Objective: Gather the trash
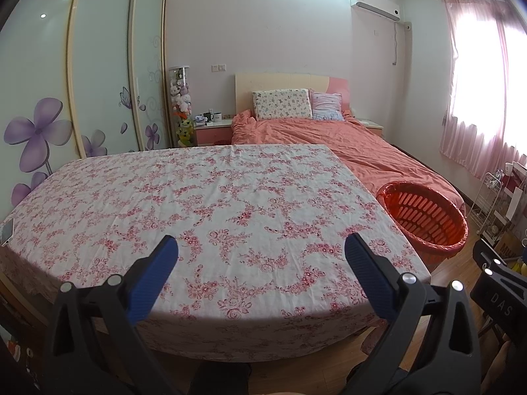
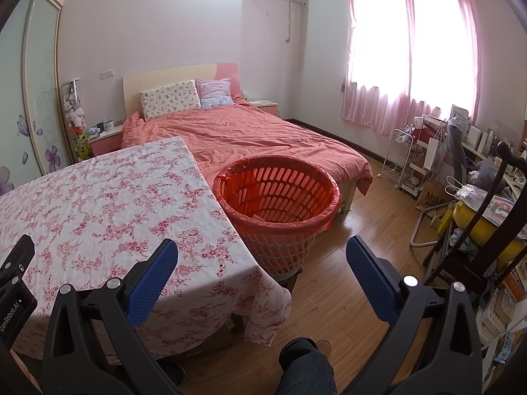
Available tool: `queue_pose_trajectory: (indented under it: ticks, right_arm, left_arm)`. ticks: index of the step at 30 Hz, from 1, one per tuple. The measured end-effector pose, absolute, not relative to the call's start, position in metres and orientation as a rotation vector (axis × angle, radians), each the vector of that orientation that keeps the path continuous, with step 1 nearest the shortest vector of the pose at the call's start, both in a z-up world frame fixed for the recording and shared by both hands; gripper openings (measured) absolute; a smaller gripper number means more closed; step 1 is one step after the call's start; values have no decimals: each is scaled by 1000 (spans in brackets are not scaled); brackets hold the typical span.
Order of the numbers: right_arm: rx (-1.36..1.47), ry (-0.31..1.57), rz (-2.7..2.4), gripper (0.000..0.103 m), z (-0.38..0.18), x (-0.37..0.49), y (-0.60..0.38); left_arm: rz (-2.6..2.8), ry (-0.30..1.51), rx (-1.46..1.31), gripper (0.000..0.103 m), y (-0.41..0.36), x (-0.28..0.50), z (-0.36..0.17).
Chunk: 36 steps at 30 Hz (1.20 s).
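Observation:
An orange slotted basket (image 2: pixel 276 197) lined with a red plastic bag stands on the floor beside the table's right edge; it also shows in the left wrist view (image 1: pixel 425 217). Something pale lies at its bottom. My left gripper (image 1: pixel 262 247) is open and empty above the near edge of the table with the floral cloth (image 1: pixel 210 204). My right gripper (image 2: pixel 262 250) is open and empty above the table's near right corner (image 2: pixel 98 217), short of the basket. No trash shows on the cloth.
A bed with an orange cover (image 2: pixel 250 135) stands behind the table and basket. A phone (image 1: pixel 7 230) lies at the table's left edge. A wardrobe (image 1: pixel 98 65) stands left. A cluttered desk, chair (image 2: pixel 474 217) and wire rack (image 2: pixel 400 161) stand right on the wood floor.

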State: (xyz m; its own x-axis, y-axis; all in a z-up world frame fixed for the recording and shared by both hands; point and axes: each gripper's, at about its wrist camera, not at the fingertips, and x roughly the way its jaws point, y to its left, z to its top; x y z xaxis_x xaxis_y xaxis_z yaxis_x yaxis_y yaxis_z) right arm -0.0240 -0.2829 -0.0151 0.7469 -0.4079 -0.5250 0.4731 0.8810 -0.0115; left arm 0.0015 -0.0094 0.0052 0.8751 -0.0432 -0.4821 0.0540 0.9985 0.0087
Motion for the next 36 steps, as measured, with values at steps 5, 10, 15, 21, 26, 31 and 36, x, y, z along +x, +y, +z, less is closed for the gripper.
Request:
queue_pose_trajectory:
  ticks: [5, 10, 15, 21, 26, 31, 36]
  right_arm:
    - [126, 545, -483, 101, -15, -24, -283]
    - [126, 546, -484, 101, -15, -24, -283]
    - [128, 547, -484, 101, -15, -23, -283]
    - [127, 546, -484, 101, -15, -24, -284]
    - [127, 547, -484, 101, -15, -24, -285]
    - [128, 547, -483, 101, -15, -24, -285]
    - [129, 548, -483, 101, -14, -23, -285]
  left_arm:
    - [-51, 504, 23, 99, -10, 2, 5]
    - [-50, 504, 23, 99, -10, 2, 4]
    - [-50, 504, 24, 99, -10, 2, 5]
    - [-51, 504, 24, 99, -10, 2, 5]
    - [-51, 504, 24, 99, -10, 2, 5]
    - [-47, 506, 25, 99, -9, 2, 3]
    - [-47, 507, 27, 99, -9, 2, 1]
